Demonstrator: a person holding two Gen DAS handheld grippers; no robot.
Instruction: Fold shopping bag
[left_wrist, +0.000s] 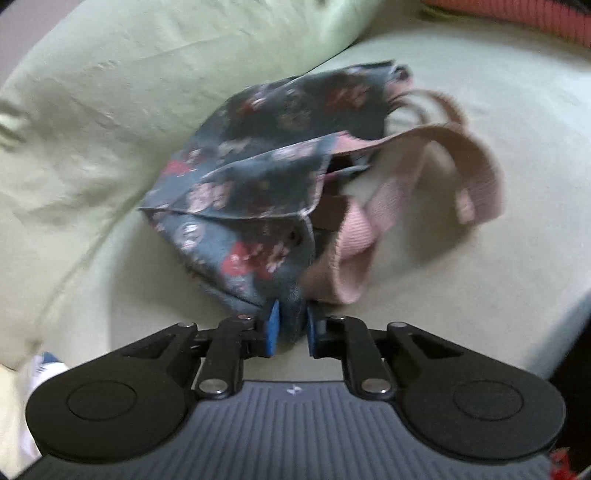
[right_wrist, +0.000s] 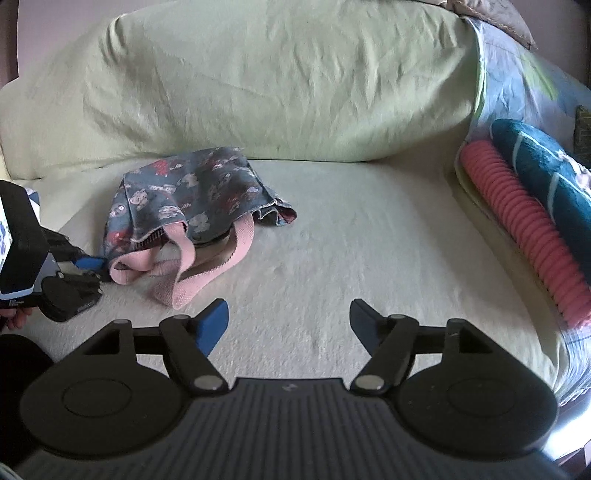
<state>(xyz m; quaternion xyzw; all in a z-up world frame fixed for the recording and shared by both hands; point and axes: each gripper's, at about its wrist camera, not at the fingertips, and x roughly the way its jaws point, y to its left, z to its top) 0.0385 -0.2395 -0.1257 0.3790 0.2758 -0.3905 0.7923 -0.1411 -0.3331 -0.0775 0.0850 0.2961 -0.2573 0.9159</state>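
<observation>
Left wrist view: pale green pillow (left_wrist: 122, 96) fills 9 to 12 o'clock, lying on the cream bed sheet (left_wrist: 498, 122). At centre the shopping bag (left_wrist: 258, 173), dark blue-grey cloth with a pink and red floral print, sits crumpled on the sheet, its far edge against the pillow. Pink webbing handles (left_wrist: 373, 229) spill from it toward 3 o'clock; the image is motion-blurred there. At 6 o'clock the left gripper (left_wrist: 291, 325) has its blue pads (left_wrist: 272, 328) drawn close together with a bunched corner of the bag pinched between them. A pink ribbed roll (left_wrist: 517, 18) shows at 1 o'clock. Right wrist view: at 9 o'clock the left gripper (right_wrist: 96, 263) appears from the side, its blue tip touching the bag's near-left corner, with fingertips of a hand (right_wrist: 14, 317) just beneath its body. The shopping bag (right_wrist: 192, 192) lies at 10 to 11 o'clock on the bed sheet (right_wrist: 351, 240), just in front of the pillow (right_wrist: 258, 81), handles (right_wrist: 192, 269) looped toward the camera. At 6 o'clock the right gripper (right_wrist: 290, 321) hovers over bare sheet, its fingers spread wide with nothing between them, well apart from the bag. At 3 o'clock the pink ribbed roll (right_wrist: 524, 229) lies beside a dark teal folded blanket (right_wrist: 546, 173).
</observation>
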